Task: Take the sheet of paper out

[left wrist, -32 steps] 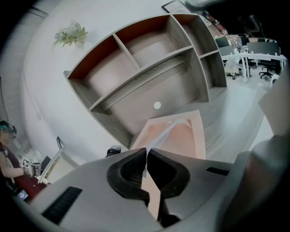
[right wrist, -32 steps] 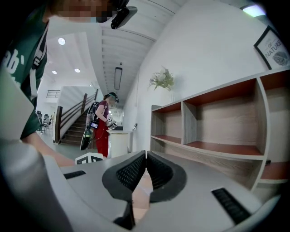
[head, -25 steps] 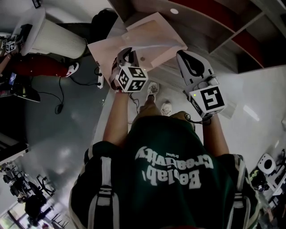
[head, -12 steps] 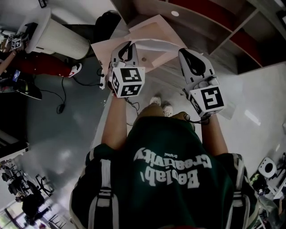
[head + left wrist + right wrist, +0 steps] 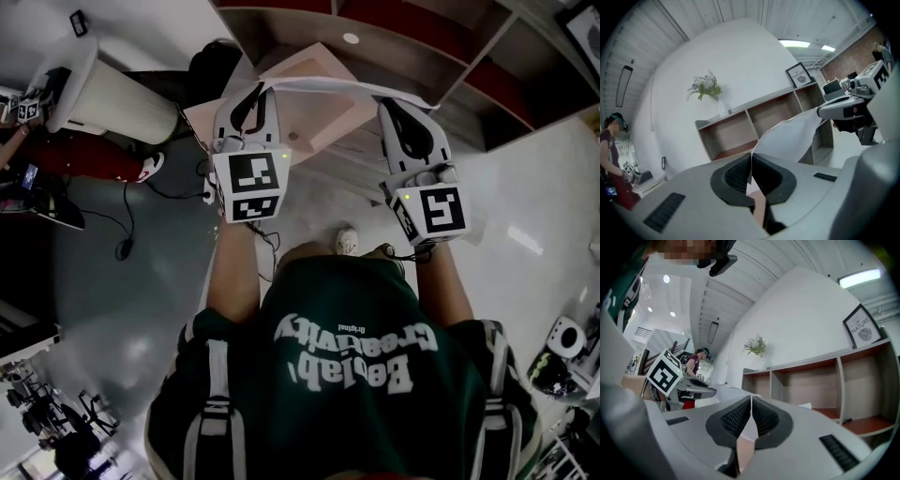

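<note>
On the floor at the far left stands a white ribbed cylinder [image 5: 117, 94], with a person in a red top [image 5: 56, 141] beside it. Right of that, the left gripper [image 5: 261, 91] is held up with its marker cube facing the head camera. Its fingers [image 5: 736, 174] are closed on one end of the sheet of paper [image 5: 347, 86], whose edge runs straight between them in the left gripper view.

The sheet hangs in the air, stretched between the two grippers and sagging slightly. It is clear of a pale pink flat piece [image 5: 314, 117] lying under it, which may be an envelope or a folder, I cannot tell which.

At the sheet's other end, the right gripper [image 5: 386, 105] has its fingers pressed together on the paper, a white strip showing between the ribbed pads in the right gripper view.

Beyond both grippers stands a wooden shelf unit [image 5: 422, 47] with open compartments. On its top, a vase of greenery [image 5: 705, 89] is toward the left and a framed picture [image 5: 800, 75] toward the right.
</note>
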Motion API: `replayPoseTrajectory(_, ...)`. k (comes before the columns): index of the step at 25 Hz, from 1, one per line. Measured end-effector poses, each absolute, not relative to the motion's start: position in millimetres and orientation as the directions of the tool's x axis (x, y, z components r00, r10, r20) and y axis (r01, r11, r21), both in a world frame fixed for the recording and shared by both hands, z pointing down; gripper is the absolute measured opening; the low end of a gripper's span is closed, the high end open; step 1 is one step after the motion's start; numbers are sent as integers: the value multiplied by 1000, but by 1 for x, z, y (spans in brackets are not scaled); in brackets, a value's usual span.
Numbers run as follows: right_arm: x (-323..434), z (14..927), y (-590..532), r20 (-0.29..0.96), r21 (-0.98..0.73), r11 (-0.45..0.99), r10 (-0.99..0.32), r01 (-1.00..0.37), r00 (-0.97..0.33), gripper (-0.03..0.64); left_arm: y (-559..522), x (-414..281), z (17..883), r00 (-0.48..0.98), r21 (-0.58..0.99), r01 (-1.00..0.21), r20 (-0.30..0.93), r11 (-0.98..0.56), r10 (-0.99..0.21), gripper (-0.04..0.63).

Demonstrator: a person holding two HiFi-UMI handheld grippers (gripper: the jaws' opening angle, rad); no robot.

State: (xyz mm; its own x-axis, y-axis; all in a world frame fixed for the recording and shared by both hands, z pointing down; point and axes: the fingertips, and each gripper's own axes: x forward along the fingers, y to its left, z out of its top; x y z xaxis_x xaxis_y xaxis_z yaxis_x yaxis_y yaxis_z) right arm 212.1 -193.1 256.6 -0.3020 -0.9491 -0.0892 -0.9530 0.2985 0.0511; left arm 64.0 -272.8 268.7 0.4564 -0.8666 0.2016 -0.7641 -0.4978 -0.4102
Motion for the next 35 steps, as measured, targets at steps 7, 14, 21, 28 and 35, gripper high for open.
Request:
replayPoseTrajectory(7,207,252,-174,-76,56,169,-982,-984,-173,37,-256,59,280,544,-314,-748,213,-585,-811,17)
replayPoseTrajectory(14,184,255,-151,-77,69,61,-995,-996,-66,37,-239,45,284,633,-253,-706,195,-662,-749,17)
replayPoseTrajectory(21,148,254,-135,-52,82,-9,-999,-997,5,37,-228,17,283,691,-210,-665,191,-716,-698,17)
replayPoseTrajectory(28,133,265,-128,-23,69,-71,-997,-995,69,37,-226,3,289,730,-176,-634,186,-753,-658,18)
replayPoseTrajectory(35,116,285,-118,10,58,-108,-994,-992,109,37,-219,-11,307,749,-169,-611,191,-773,-634,18)
